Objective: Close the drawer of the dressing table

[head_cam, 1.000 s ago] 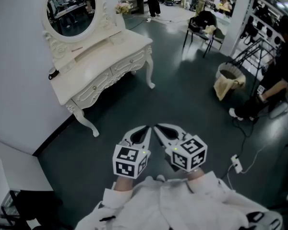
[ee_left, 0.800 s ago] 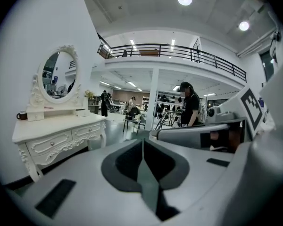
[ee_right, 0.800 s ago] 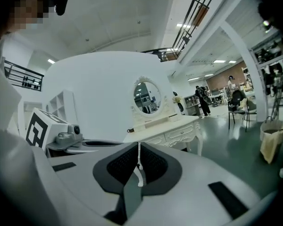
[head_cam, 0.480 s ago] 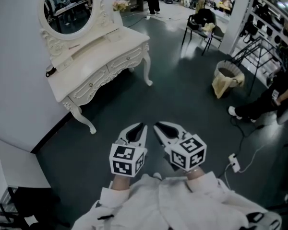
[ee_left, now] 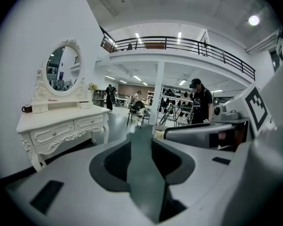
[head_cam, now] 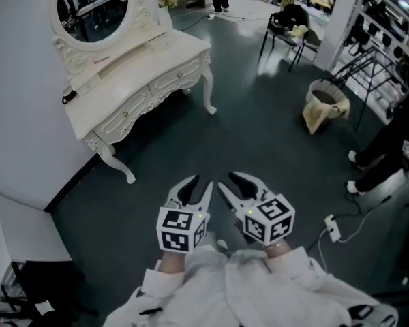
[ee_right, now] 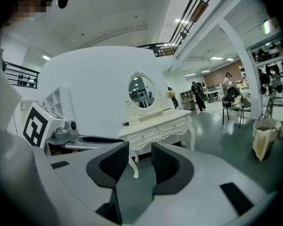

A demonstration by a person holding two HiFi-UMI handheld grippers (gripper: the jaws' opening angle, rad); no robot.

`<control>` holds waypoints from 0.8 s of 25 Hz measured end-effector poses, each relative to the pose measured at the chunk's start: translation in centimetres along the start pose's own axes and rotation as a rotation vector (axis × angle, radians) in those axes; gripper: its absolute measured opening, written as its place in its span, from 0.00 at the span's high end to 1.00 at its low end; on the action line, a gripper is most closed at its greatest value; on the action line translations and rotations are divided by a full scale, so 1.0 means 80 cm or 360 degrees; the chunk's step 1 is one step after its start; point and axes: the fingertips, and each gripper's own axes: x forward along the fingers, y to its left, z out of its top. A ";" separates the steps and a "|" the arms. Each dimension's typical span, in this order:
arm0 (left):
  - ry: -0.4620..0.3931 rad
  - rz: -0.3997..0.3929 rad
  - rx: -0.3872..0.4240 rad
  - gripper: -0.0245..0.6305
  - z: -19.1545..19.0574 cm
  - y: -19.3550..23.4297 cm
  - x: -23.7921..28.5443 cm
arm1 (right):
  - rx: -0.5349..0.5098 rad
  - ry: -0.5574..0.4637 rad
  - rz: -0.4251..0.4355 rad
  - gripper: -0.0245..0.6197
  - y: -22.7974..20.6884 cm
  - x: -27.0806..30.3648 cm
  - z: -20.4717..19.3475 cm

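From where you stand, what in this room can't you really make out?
White carved dressing table: head view, drawers too small to tell whether one stands ajar.
Small dark object at the tabletop's edge by the wall: too small to identify.
Person in dark clothes: cut off by the head view's right edge.
Oval mirror: top cut off by the head view's upper edge.

Dark glossy floor (head_cam: 259, 135), white wall (head_cam: 13, 80)

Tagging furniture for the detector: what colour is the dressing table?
Cream white all over, with carved trim: the dressing table shows best in the head view.
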 end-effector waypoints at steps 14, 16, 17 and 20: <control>0.0031 -0.0062 -0.0011 0.78 0.027 0.059 0.088 | 0.0024 0.0022 -0.0074 0.77 -0.071 0.076 0.022; 0.0025 -0.0065 -0.0024 0.78 0.039 0.083 0.105 | 0.0011 0.0029 -0.0076 0.77 -0.081 0.105 0.034; 0.0024 -0.0068 -0.0033 0.78 0.045 0.096 0.113 | 0.0006 0.0034 -0.0074 0.77 -0.086 0.120 0.040; 0.0019 -0.0076 -0.0027 0.78 0.067 0.129 0.140 | 0.0003 0.0031 -0.0088 0.77 -0.103 0.160 0.064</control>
